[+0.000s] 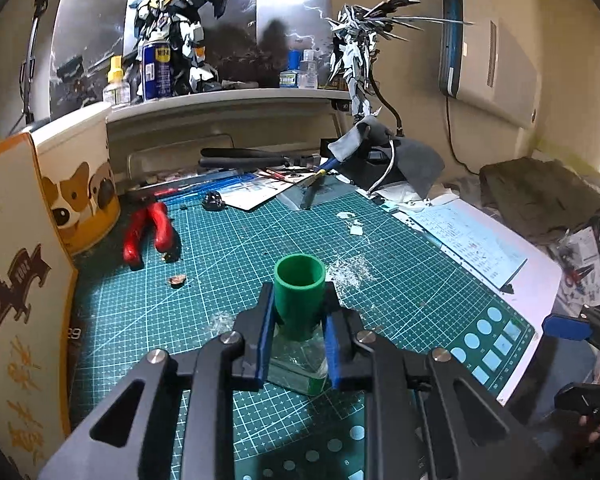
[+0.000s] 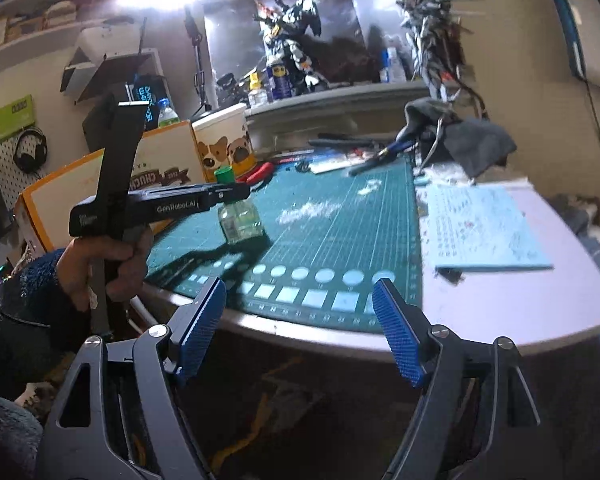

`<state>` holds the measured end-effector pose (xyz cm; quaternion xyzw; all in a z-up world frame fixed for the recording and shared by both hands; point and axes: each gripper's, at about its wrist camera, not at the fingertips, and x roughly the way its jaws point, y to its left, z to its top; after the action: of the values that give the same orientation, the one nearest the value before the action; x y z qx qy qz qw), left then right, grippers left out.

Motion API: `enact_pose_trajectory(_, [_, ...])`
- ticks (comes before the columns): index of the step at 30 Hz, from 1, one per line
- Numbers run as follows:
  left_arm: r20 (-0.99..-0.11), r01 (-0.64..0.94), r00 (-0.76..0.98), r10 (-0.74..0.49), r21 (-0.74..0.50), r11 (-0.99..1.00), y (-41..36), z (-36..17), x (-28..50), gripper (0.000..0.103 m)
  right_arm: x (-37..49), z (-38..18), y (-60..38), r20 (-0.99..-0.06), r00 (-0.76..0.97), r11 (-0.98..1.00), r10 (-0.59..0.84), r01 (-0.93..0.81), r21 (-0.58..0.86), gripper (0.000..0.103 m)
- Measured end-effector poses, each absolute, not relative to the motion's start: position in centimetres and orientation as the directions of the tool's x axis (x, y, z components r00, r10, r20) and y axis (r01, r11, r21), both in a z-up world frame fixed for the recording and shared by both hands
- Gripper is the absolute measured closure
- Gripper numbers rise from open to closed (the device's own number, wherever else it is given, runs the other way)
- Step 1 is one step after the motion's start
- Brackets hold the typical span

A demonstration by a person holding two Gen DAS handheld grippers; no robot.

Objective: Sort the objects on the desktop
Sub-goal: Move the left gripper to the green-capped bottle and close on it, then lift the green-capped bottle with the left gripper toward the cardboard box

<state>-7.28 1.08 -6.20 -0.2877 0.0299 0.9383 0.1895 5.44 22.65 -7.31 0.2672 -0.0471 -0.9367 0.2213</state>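
Green cutting mat [image 1: 228, 264] covers the surface. Left gripper [image 1: 298, 320] clamps the green-capped bottle [image 1: 300, 296] standing upright on it. Right gripper [image 2: 300, 320] is spread wide at the near edge, holding nothing.

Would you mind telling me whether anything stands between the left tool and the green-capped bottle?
No, nothing does: the left tool is shut on the green-capped bottle over the cutting mat. The red pliers lie well off to its left.
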Motion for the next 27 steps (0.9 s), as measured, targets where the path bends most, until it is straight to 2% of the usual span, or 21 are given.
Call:
enact_pose_trajectory(2, [-0.553,-0.346,-0.763,0.334,-0.086,-0.934,0.8,-6.2,-7.4,0.082,5.5,-7.4,22.5,-0.478,-0.759,-0.896,-0.443,0.391,0.209,0.029])
enact_pose_trajectory(6, [-0.568,-0.206,-0.785,0.249,-0.141,-0.968,0.0,-6.0,-7.4,0.082,5.7,-7.5,22.5,-0.477,-0.756,-0.893,-0.449,0.392,0.221,0.029])
enact_pose_trajectory(9, [-0.6,-0.044,-0.792,0.112,-0.128,-0.991,0.3,-5.7,-7.0,0.082,6.0,-7.6,22.7,-0.473,-0.758,-0.893,-0.449,0.387,0.229,0.029])
enact_pose_trajectory(11, [-0.618,0.107,-0.786,-0.025,-0.096,-0.99,1.1,-5.5,-6.5,0.082,6.2,-7.6,23.0,-0.474,-0.758,-0.894,-0.448,0.381,0.237,0.029])
enact_pose_trajectory(13, [-0.608,0.226,-0.783,-0.132,-0.081,-0.971,2.3,-5.6,-5.7,0.081,6.4,-7.8,23.1,-0.479,-0.754,-0.893,-0.449,0.375,0.247,0.029])
enact_pose_trajectory(15, [-0.588,0.281,-0.784,-0.201,-0.048,-0.959,3.4,-5.9,-5.4,0.081,6.7,-7.9,23.2,-0.477,-0.751,-0.889,-0.457,0.375,0.261,0.029])
enact_pose_trajectory(24, [-0.576,0.267,-0.794,-0.195,-0.042,-0.963,4.0,-5.8,-5.7,0.08,7.6,-7.5,22.4,-0.464,-0.746,-0.879,-0.477,0.393,0.271,0.029])
enact_pose_trajectory(25, [-0.571,0.254,-0.8,-0.186,-0.041,-0.966,3.9,-5.8,-5.5,0.078,7.6,-7.6,22.4,-0.466,-0.745,-0.878,-0.477,0.392,0.274,0.029])
enact_pose_trajectory(26, [-0.559,0.244,-0.809,-0.183,-0.036,-0.969,3.9,-5.8,-5.1,0.063,7.6,-7.6,22.4,-0.467,-0.744,-0.878,-0.478,0.39,0.277,0.028])
enact_pose_trajectory(27, [-0.543,0.234,-0.82,-0.183,-0.026,-0.972,3.9,-5.7,-4.7,0.038,7.5,-7.7,22.4,-0.471,-0.742,-0.879,-0.477,0.389,0.277,0.028])
